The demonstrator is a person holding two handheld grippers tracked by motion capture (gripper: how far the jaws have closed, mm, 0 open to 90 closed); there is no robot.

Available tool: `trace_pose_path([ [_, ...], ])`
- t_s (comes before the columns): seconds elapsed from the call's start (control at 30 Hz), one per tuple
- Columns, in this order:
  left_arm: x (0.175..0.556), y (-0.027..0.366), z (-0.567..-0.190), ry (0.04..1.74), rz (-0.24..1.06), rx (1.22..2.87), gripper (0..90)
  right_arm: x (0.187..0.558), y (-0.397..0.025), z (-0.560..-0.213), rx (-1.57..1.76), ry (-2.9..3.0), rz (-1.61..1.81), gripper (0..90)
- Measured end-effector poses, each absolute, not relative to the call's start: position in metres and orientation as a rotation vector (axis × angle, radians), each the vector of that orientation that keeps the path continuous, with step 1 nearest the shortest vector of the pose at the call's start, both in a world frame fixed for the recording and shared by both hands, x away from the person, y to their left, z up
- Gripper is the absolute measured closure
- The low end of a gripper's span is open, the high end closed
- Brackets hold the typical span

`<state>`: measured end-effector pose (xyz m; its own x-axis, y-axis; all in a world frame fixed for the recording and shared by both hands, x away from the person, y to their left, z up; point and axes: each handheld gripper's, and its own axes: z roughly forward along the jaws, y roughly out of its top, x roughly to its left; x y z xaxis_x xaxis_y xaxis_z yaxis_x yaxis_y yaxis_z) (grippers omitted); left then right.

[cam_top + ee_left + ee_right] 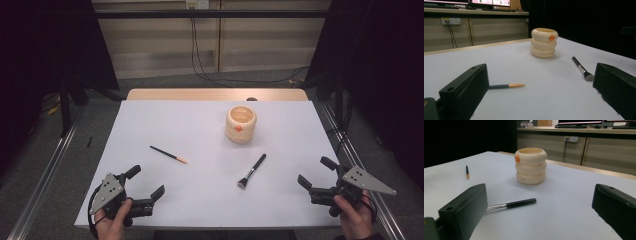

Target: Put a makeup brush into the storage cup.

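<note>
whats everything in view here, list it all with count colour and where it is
holder: 1, cream with an orange mark, upright, far centre-right of the table
makeup brush: 1, black handle, silver ferrule, lying near centre-right, bristles toward the person
pencil: 1, dark with an orange tip, lying left of centre
table: 1, white top with a wooden far edge
cables: several, black, on the floor and wall behind the table
monitors: at least 2, on a counter in the background
left tool: 1, black with a grey plate, open, near left corner, in the left hand
right tool: 1, black with a grey plate, open, near right corner, in the right hand
</note>
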<state>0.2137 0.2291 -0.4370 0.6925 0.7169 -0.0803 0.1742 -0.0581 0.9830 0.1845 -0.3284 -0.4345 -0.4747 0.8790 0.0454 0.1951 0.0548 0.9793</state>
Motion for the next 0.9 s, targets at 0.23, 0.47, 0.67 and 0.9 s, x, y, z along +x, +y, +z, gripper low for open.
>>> trace_pose_path([
  [0.23,0.217,0.227,-0.428,0.728,0.529,1.595,0.3,0.184,-0.329,-0.435,1.083,1.73,1.461,0.0],
  [0.47,0.221,0.224,-0.423,0.7,0.516,1.623,0.4,0.185,-0.329,-0.435,1.087,1.73,1.464,0.0],
  [0.67,0.23,0.214,-0.416,0.659,0.535,1.626,0.3,0.184,-0.329,-0.435,1.1,1.728,1.474,0.0],
  [0.9,0.243,0.206,-0.414,0.657,0.507,1.64,0.4,0.184,-0.329,-0.435,1.085,1.725,1.469,0.0],
])
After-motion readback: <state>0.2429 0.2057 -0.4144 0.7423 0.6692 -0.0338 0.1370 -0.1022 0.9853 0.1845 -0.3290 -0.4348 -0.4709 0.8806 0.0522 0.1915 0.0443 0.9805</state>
